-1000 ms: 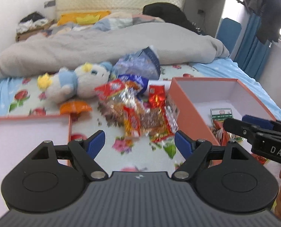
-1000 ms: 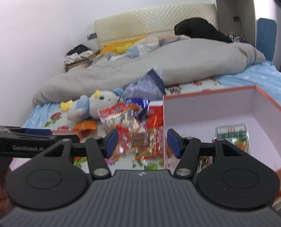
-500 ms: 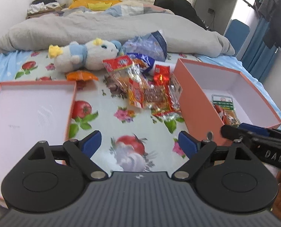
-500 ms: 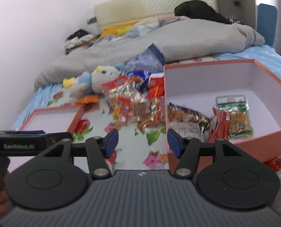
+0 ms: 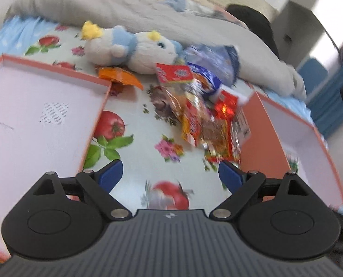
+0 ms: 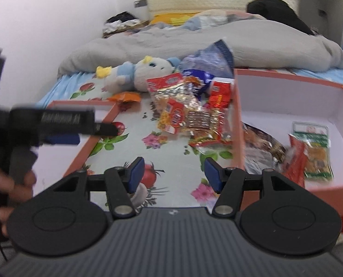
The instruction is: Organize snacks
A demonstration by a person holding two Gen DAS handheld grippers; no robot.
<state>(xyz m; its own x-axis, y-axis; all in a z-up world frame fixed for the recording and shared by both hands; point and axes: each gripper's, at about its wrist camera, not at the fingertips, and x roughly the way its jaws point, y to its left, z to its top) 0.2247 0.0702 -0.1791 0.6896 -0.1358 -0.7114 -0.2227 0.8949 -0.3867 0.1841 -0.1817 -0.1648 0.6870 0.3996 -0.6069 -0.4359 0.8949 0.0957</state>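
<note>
Change: both your grippers have dropped lower over the bed since a second ago, so the headboard has slid out of the left wrist view and the floral sheet (image 5: 134, 106) fills more of it; the left view has also rolled, tilting the scene
Left gripper (image 5: 170, 175): its jaws have just been opening and now stand wide apart with nothing between them, only sheet below
Right gripper (image 6: 173, 173): you hold it partly open and empty, above the sheet just left of the box wall
Your left hand (image 6: 12, 184): seen blurred at the left edge of the right wrist view, wrapped around the left gripper's handle
Snack pile (image 6: 190, 113): loose packets heaped on the sheet between lid and box, the nearest ones touching the box's outer wall
Orange box (image 6: 238, 124): open, at the right, white inside
Packets in the box: a green-labelled one (image 6: 314, 150), a red one (image 6: 296, 159) just beside it and a dark one (image 6: 261, 145) near the left wall
Box lid (image 5: 56, 69): shallow, orange-rimmed, lying open side up at the left, with nothing in it
Orange packet (image 5: 118, 76): by itself at the lid's far corner
Plush toy (image 5: 130, 50): lying on its side behind the pile, against the grey duvet (image 6: 194, 39)
Blue bag (image 6: 208, 62): propped behind the pile, beside the toy's head
</note>
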